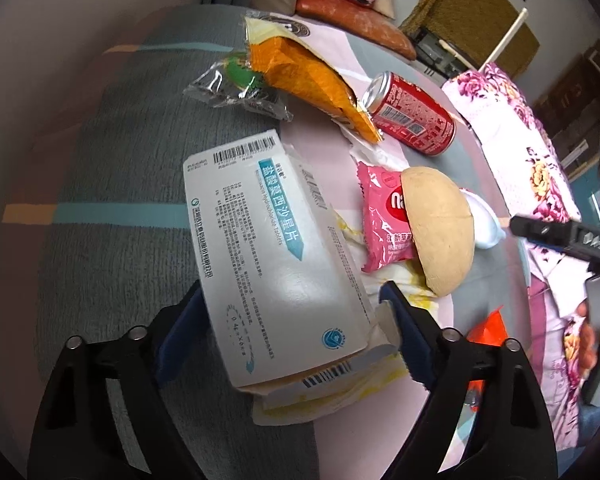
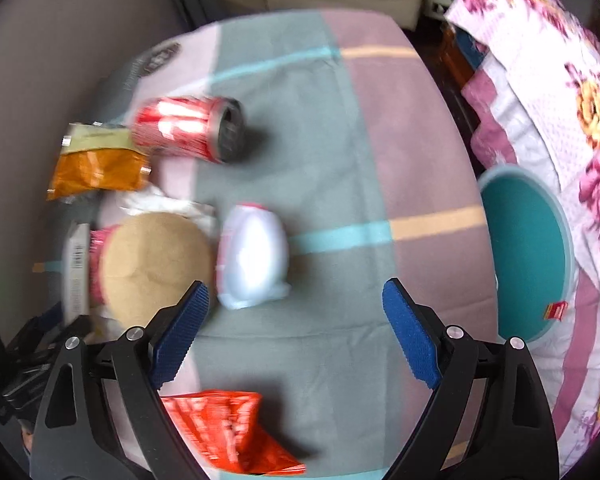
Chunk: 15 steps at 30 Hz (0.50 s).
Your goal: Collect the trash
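Right wrist view smeared by motion: print on the red can (image 2: 188, 130) unreadable, likewise the lettering on the orange-red wrapper (image 2: 228, 432), whose near end runs off the bottom edge. White box (image 2: 76, 264) at far left shows only a blurred barcode strip. Pink packet (image 2: 98, 264) mostly hidden under the tan round lid (image 2: 156, 264). Teal bin (image 2: 528, 256) partly covered by the floral quilt (image 2: 560, 120) on its right side.

Left wrist view: small print on the medicine box (image 1: 268, 248) too fine to read. Crumpled yellow-white paper (image 1: 332, 396) largely buried beneath it. Orange-red scrap (image 1: 490, 326) mostly behind a finger of the left gripper (image 1: 288, 332). Right gripper (image 1: 564, 236) cut by the right edge.
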Available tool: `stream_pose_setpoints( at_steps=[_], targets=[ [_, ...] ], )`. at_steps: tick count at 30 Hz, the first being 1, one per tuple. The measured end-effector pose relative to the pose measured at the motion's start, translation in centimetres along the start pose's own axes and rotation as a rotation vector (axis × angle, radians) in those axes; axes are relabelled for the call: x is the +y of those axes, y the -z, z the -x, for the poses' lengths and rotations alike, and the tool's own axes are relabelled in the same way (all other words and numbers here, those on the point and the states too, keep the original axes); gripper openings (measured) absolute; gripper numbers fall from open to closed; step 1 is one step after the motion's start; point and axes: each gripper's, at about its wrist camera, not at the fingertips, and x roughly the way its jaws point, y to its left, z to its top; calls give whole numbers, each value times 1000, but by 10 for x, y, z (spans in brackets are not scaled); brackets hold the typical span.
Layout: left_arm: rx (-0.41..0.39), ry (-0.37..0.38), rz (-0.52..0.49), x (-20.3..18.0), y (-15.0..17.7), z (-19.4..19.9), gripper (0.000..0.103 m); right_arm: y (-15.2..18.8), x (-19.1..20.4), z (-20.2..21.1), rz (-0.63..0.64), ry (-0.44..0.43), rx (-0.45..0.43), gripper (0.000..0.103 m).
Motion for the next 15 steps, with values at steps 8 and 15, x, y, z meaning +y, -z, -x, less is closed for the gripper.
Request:
stream_pose_setpoints(
  at_steps=[8, 15],
  targets=[
    [-32, 33, 25, 25, 0, 14, 77, 18, 84, -5, 274, -37, 13, 84],
    [-35, 27, 52, 50, 4, 24, 77, 30, 118, -34, 394, 40, 56, 84]
  ],
)
